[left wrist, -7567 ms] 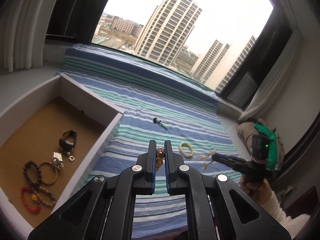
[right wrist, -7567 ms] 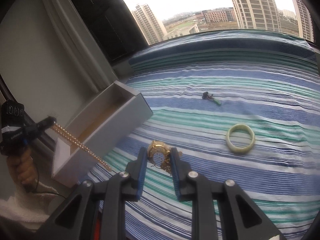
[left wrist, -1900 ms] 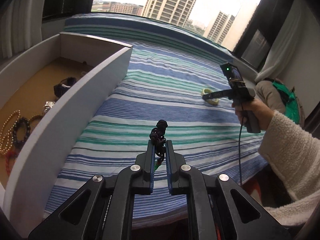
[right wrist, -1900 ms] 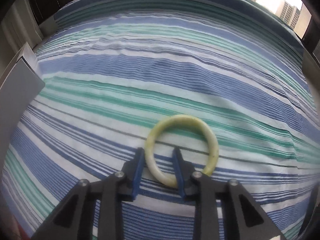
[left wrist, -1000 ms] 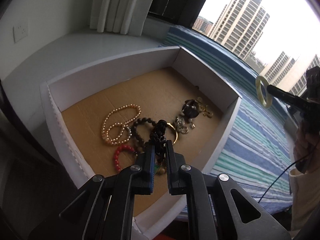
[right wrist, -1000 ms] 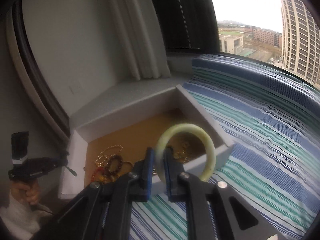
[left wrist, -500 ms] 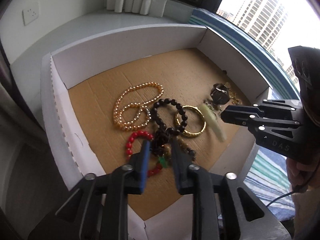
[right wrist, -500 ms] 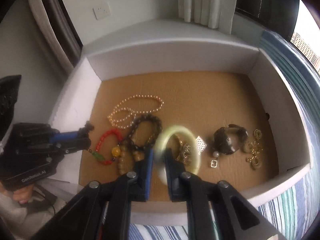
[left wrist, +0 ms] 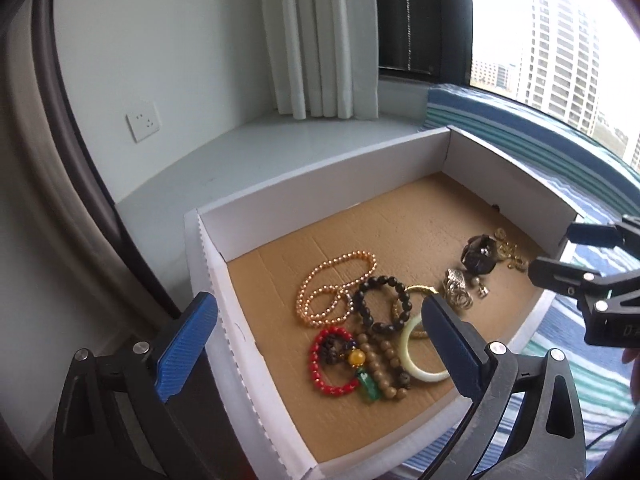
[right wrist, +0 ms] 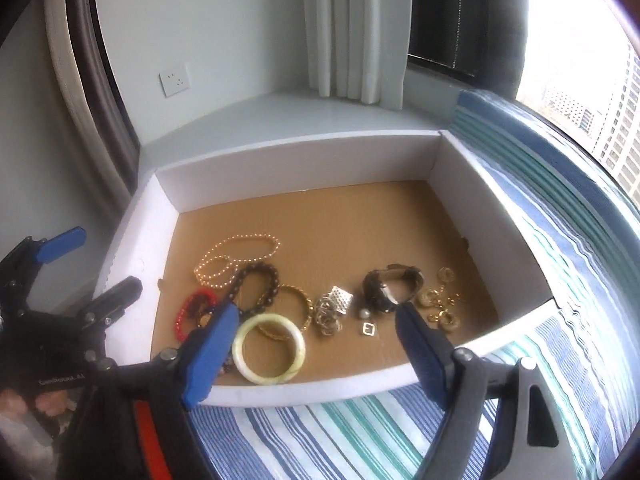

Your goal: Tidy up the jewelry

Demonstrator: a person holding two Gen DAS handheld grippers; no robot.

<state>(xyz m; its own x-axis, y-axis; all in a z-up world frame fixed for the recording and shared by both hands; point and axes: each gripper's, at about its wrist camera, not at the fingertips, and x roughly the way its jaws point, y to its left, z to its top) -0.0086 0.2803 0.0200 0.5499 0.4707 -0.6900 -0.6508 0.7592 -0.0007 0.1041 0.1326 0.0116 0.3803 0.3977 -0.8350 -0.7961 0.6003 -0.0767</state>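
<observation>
A white cardboard box (left wrist: 320, 184) (right wrist: 304, 152) with a brown floor holds the jewelry. In it lie a pale green bangle (left wrist: 420, 356) (right wrist: 269, 349), a red bead bracelet with a green pendant (left wrist: 370, 388), a pearl strand (left wrist: 336, 284) (right wrist: 236, 256), a dark bead bracelet (left wrist: 384, 300), a gold bangle (right wrist: 296, 312), a dark watch (right wrist: 390, 284) and gold chain pieces (right wrist: 440, 304). My left gripper (left wrist: 316, 344) is open and empty above the box's near corner. My right gripper (right wrist: 316, 344) is open and empty above the box's front wall.
The box sits on a white sill beside a blue and green striped cloth (right wrist: 560, 240). A white curtain (left wrist: 320, 40) and a wall socket (left wrist: 143, 121) are behind it. A window (left wrist: 560, 40) is at the right.
Both grippers have opened wide and pulled back from the box. The green pendant piece and the pale bangle now lie on the box floor.
</observation>
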